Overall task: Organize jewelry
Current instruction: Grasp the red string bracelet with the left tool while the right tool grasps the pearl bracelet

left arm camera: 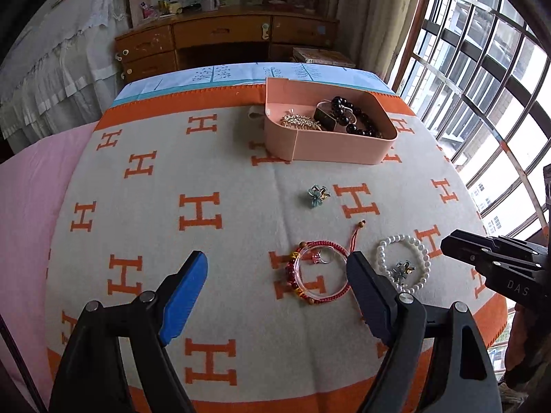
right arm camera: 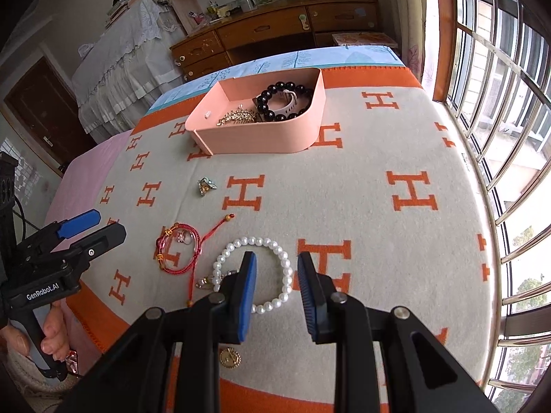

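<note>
My left gripper (left arm camera: pixel 279 268) hangs open over the blanket, and a red braided bracelet (left arm camera: pixel 320 272) with a clear bangle and a ring lies by its right finger. To the right of that lies a pearl bracelet (left arm camera: pixel 403 261) with a small flower piece inside it. My right gripper (right arm camera: pixel 277 258) hovers over the pearl bracelet (right arm camera: pixel 261 241), jaws narrowly apart and astride its right side, pads not pressing. A pink box (right arm camera: pixel 261 137) farther back holds a black bead bracelet (right arm camera: pixel 275 93), a watch and a gold piece (right arm camera: pixel 237 117).
A blue flower clip (left arm camera: pixel 318 196) lies between the bracelets and the pink box (left arm camera: pixel 327 151). A gold brooch (right arm camera: pixel 230 358) sits near the blanket's front edge. The orange-H blanket (left arm camera: pixel 199 206) covers the bed. A barred window runs along the right and a wooden desk stands behind.
</note>
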Motion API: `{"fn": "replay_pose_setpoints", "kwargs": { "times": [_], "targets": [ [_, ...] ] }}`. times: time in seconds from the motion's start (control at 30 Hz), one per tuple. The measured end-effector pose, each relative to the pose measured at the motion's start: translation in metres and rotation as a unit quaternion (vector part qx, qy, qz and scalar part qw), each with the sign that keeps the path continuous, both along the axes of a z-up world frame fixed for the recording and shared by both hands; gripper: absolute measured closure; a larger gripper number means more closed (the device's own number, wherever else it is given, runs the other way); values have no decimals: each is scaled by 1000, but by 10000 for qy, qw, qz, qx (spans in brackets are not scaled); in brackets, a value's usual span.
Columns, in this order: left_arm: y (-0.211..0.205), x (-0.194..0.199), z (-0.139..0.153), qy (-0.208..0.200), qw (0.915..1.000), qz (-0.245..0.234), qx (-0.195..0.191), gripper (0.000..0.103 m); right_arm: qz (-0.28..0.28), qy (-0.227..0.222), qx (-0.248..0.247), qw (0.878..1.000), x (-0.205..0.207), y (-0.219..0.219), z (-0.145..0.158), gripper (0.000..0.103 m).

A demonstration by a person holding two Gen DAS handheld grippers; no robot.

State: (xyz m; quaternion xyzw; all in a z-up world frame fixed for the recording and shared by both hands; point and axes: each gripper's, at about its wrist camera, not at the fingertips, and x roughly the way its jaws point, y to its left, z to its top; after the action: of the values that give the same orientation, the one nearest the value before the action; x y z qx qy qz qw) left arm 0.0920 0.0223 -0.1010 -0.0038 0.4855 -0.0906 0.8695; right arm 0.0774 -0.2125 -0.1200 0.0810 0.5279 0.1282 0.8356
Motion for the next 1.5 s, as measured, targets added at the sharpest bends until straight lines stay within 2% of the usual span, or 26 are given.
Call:
{"fn": "replay_pose_setpoints", "kwargs": {
  "times": [0.1, 0.27, 0.47, 0.5, 0.57, 0.67, 0.77, 0.93, 1.1, 1.23, 1.3, 1.33, 1.4, 1.5],
  "targets": [
    [2, 3, -11, 121, 9999, -95, 64, 22, 102, 110, -158, 9998, 2, 6, -13, 78],
    [-6, 5, -25, 208, 9983, -363, 407, 22, 362, 228, -428, 9982, 4, 17, -32, 78],
    [-16, 13, -35, 316, 9957, -635, 592, 22, 659, -220, -950, 9930, -1, 30, -31, 79],
    [-18, 15, -36, 330, 9953, -675, 611, 22, 686, -290, -1043, 9918, -2, 31, -31, 81],
    [-21, 20, -38, 386, 9944, -757, 629, 22, 677, -374, -1150, 9904, -3, 32, -32, 94],
    [-23, 30, -43, 531, 9928, -843, 665, 22, 604, -326, -873, 9938, -1, 23, -31, 94],
    [-24, 40, -48, 735, 9901, -945, 728, 34, 582, -292, -701, 9954, 1, 18, -32, 94],
    [-28, 51, -56, 996, 9833, -1192, 953, 53, 610, -333, -713, 9950, -1, 22, -31, 94],
    [-36, 57, -56, 1076, 9780, -1389, 1129, 60, 596, -323, -606, 9959, -1, 19, -32, 94],
    [-47, 60, -55, 1184, 9722, -1621, 1208, 74, 588, -316, -546, 9963, -1, 17, -32, 94],
    [-53, 60, -54, 1222, 9699, -1675, 1277, 78, 582, -318, -525, 9964, -1, 16, -32, 94],
    [-54, 61, -54, 1259, 9694, -1692, 1255, 85, 579, -318, -515, 9965, -1, 15, -32, 94],
    [-57, 62, -54, 1336, 9692, -1695, 1184, 90, 572, -315, -495, 9966, -1, 15, -32, 94],
    [-54, 59, -55, 1387, 9705, -1633, 1103, 93, 565, -313, -467, 9968, -1, 14, -33, 94]
  ]
}}
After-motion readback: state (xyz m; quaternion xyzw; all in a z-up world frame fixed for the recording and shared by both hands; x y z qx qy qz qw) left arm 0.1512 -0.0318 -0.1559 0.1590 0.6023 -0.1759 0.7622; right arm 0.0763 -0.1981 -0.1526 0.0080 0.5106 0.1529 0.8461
